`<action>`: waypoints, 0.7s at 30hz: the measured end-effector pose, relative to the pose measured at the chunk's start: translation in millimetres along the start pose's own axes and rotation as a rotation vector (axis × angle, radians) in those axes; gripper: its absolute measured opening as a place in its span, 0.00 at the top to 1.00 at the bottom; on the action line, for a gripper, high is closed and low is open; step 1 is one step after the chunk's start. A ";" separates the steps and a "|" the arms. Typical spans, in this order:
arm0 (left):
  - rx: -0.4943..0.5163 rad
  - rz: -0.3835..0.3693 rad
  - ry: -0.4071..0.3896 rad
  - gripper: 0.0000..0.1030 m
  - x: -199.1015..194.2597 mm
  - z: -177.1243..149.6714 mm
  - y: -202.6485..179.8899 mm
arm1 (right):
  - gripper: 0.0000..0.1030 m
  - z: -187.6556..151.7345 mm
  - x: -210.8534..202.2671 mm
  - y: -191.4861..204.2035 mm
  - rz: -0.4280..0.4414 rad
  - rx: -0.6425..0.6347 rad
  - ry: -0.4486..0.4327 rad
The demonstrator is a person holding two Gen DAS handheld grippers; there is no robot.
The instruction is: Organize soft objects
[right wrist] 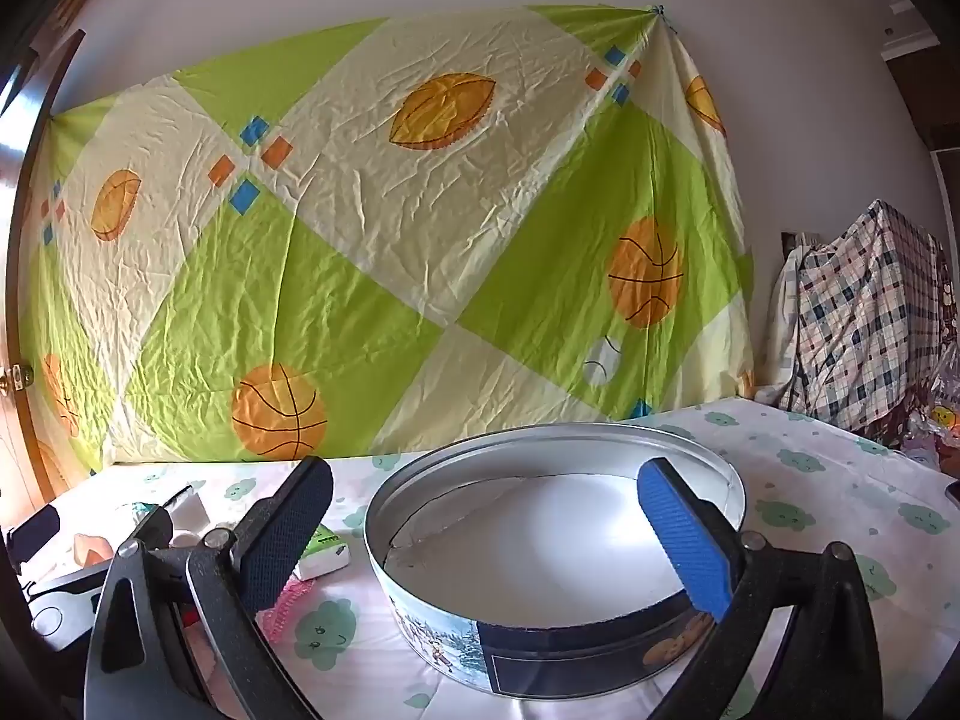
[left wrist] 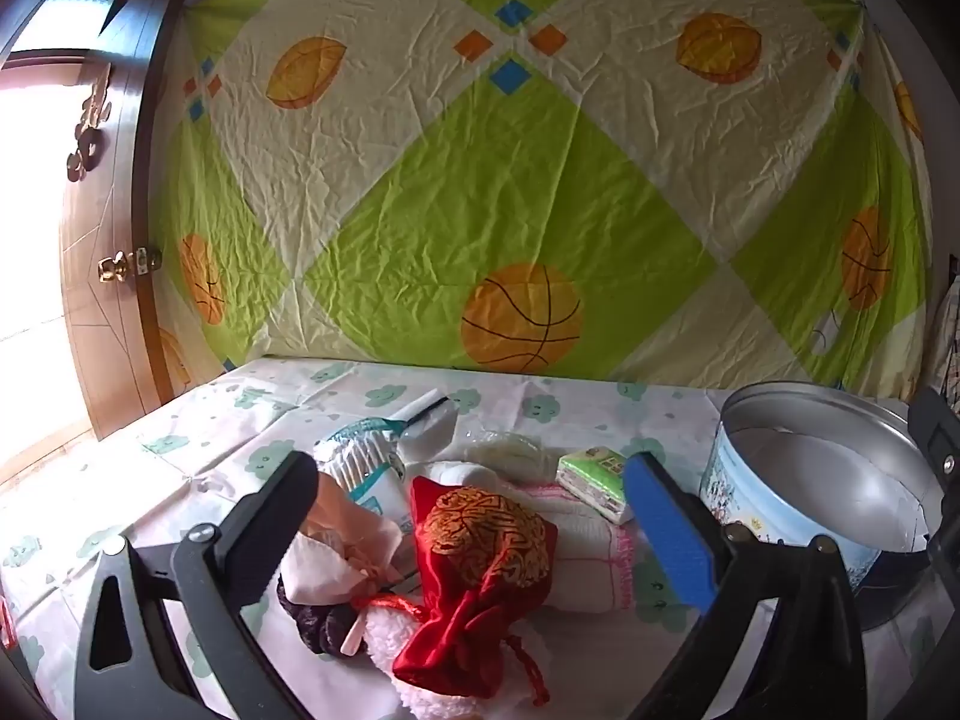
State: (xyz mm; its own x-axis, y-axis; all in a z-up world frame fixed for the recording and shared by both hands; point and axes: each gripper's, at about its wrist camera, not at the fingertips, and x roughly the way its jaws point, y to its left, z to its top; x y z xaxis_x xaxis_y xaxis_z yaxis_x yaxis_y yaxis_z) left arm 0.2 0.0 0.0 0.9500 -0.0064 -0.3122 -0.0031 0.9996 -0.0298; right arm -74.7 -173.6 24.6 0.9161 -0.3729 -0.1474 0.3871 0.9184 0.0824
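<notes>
- Left wrist view: my left gripper (left wrist: 474,516) gapes wide, empty, over the red pouch (left wrist: 480,564).
- My right gripper (right wrist: 486,534) is spread wide, empty, above the tin (right wrist: 558,654).

Bright daylight, fisheye-warped edges

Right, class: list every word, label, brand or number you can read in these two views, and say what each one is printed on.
None can be read.
Green tissue pack: print too small.
Round tin: pictures and a dark label panel, no legible words.
White packet with blue markings: blurred.
</notes>
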 end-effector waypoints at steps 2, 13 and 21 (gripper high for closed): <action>0.008 -0.006 0.002 0.00 1.2 0.4 1.3 | 0.00 0.8 0.6 0.4 -0.002 -0.005 0.014; 0.017 0.000 -0.006 0.00 0.8 0.8 -2.0 | 0.00 3.6 0.0 -2.6 0.000 0.010 -0.003; 0.019 -0.001 -0.013 0.00 -1.6 -1.6 -0.2 | 0.00 2.3 0.2 -2.7 -0.005 0.015 -0.005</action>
State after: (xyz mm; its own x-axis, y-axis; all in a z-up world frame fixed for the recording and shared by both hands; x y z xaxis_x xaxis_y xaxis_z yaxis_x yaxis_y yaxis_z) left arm -1.8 -0.2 -1.0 0.9540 -0.0075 -0.2996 0.0041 0.9999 -0.0120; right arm -75.3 -176.4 26.6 0.9144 -0.3786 -0.1433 0.3936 0.9142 0.0967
